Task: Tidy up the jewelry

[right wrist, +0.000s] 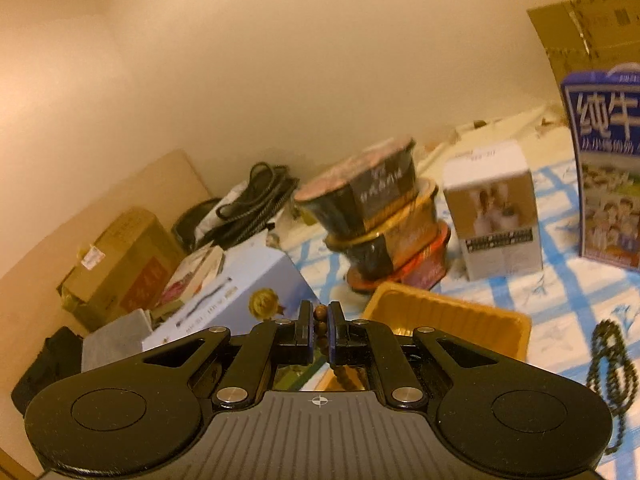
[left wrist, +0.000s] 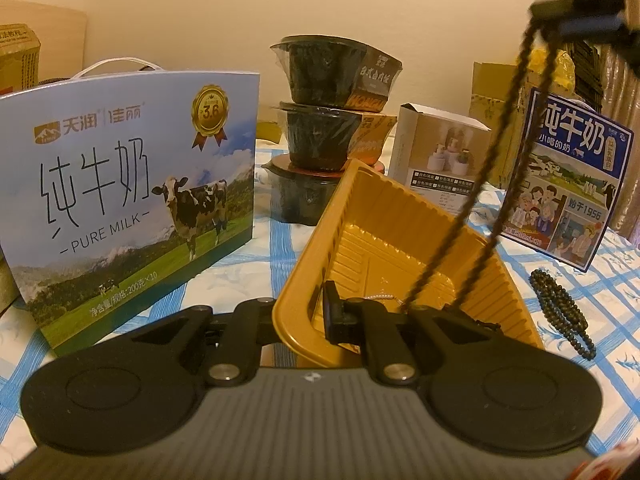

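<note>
The gold plastic tray (left wrist: 400, 248) serves as the landmark on the blue-checked tablecloth (left wrist: 256, 248). In the left wrist view the left gripper (left wrist: 334, 312) is pressed together on the tray's near rim, holding that side so the tray sits tilted toward the camera, and a thin pale chain (left wrist: 384, 297) lies on the tray floor just beyond the fingers. From the upper right of this view the right gripper (left wrist: 576, 4) hangs above the tray, and a long string of dark beads (left wrist: 480, 200) drops from it in two strands down into the tray's near right corner. A second dark bead strand (left wrist: 564, 312) lies coiled on the cloth just right of the tray. Left of the tray stands a pale blue milk carton (left wrist: 128, 200); behind it are three stacked black bowls (left wrist: 328, 120), and behind and to the right a small white box (left wrist: 436, 152) and a dark blue milk carton (left wrist: 568, 184). The right wrist view alone shows the pinch itself: the gripper's fingers are closed on brown round beads, with more beads trailing below. It is blurred, and it alone shows cardboard boxes (right wrist: 116, 264) and coiled black cables (right wrist: 256, 196) left of the tray, beyond the pale carton.
</note>
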